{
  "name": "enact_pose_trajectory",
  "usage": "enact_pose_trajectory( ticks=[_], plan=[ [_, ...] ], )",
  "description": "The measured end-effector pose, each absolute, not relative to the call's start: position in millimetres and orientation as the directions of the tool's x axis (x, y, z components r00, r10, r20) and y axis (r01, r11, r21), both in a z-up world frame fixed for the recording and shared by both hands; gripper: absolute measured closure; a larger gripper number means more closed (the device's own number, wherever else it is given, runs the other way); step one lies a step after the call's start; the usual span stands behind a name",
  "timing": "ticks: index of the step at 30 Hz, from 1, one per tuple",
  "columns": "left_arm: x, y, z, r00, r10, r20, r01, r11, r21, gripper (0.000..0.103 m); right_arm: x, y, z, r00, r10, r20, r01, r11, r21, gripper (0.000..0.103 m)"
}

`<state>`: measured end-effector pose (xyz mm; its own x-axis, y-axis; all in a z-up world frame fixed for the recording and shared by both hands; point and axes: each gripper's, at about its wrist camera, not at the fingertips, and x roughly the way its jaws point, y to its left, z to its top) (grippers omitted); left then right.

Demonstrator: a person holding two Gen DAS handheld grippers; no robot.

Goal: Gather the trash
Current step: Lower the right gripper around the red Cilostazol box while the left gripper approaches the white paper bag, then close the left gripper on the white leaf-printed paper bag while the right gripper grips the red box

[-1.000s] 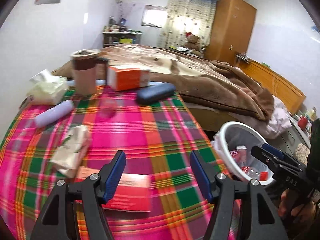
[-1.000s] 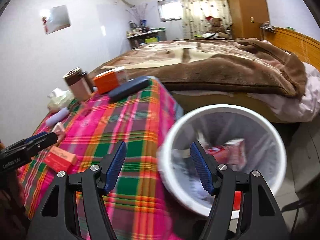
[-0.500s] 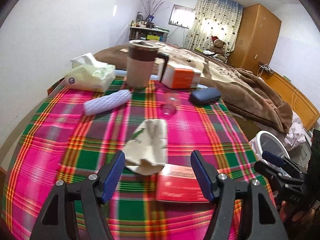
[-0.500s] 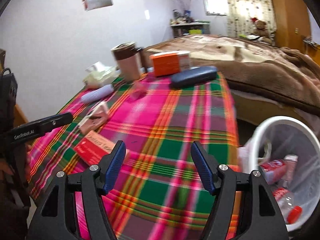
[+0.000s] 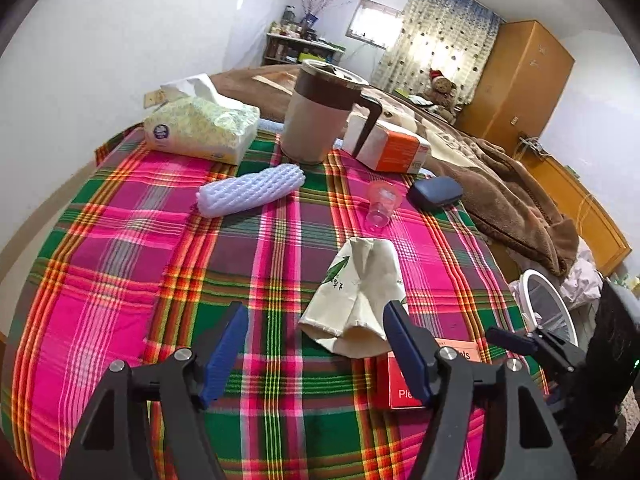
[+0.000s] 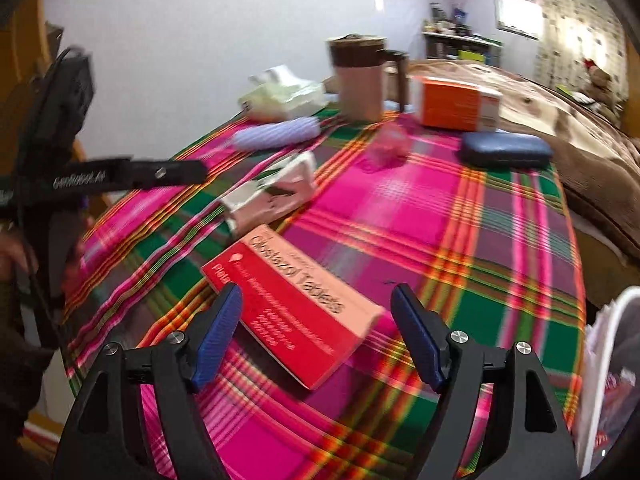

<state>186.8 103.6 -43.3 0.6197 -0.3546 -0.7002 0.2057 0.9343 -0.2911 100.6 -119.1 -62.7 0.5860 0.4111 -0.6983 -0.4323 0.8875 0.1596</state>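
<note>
On the plaid table (image 5: 120, 216): one crumpled paper bag (image 5: 360, 292), one red tablet box (image 6: 296, 312); left gripper (image 5: 316, 352) wide, empty; right gripper (image 6: 318, 332) opening, empty

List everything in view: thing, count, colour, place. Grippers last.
tablecloth: one, pink-green plaid, covers table
tissue pack: one, pale green, far left
mug: one, beige-brown, far middle
orange box: one, right of mug
foam sleeve: one, lilac, lying mid-table
plastic cup: one, clear pink, on its side
case: one, dark blue, right edge
paper bag: one, cream, near middle
tablet box: one, red, near edge
bin: one, white, beside table
left gripper: open, empty
right gripper: opening, over tablet box
</note>
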Motion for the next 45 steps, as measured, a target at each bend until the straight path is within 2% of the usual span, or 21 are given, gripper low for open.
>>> enact_pose_trajectory(
  ticks=[6,10,13,19,28,31,40,45],
  plan=[
    [203,102,-47,0.589,-0.401,-0.702,0.229,0.916,-0.331,0.033,108,-103,-66,0.525,0.457,-0.718,-0.527,0.837,0.148,0.024],
    [211,96,-50,0.564,-0.423,-0.709,0.258,0.906,-0.335,0.031,114,-96,-67,0.513,0.439,-0.737,-0.566,0.819,0.094,0.023],
    [218,88,-51,0.545,-0.440,-0.713,0.280,0.898,-0.340,0.031,119,-91,-72,0.479,0.437,-0.761,-0.607,0.792,0.073,0.015],
    [229,74,-56,0.514,-0.463,-0.722,0.306,0.886,-0.349,0.030,125,-83,-78,0.438,0.415,-0.797,-0.635,0.771,0.053,0.015],
    [240,63,-66,0.471,-0.476,-0.743,0.325,0.876,-0.356,0.030,119,-89,-73,0.447,0.385,-0.807,-0.611,0.791,0.039,0.016],
    [243,60,-69,0.465,-0.460,-0.756,0.321,0.884,-0.341,0.030,116,-96,-72,0.466,0.360,-0.808,-0.591,0.807,0.018,0.021],
    [247,58,-81,0.460,-0.413,-0.786,0.300,0.905,-0.300,0.030,118,-127,-73,0.524,0.269,-0.808,-0.456,0.890,0.001,0.025],
    [245,56,-82,0.477,-0.371,-0.797,0.283,0.923,-0.260,0.041,127,-139,-75,0.551,0.220,-0.805,-0.345,0.938,0.020,0.029]
  ],
)
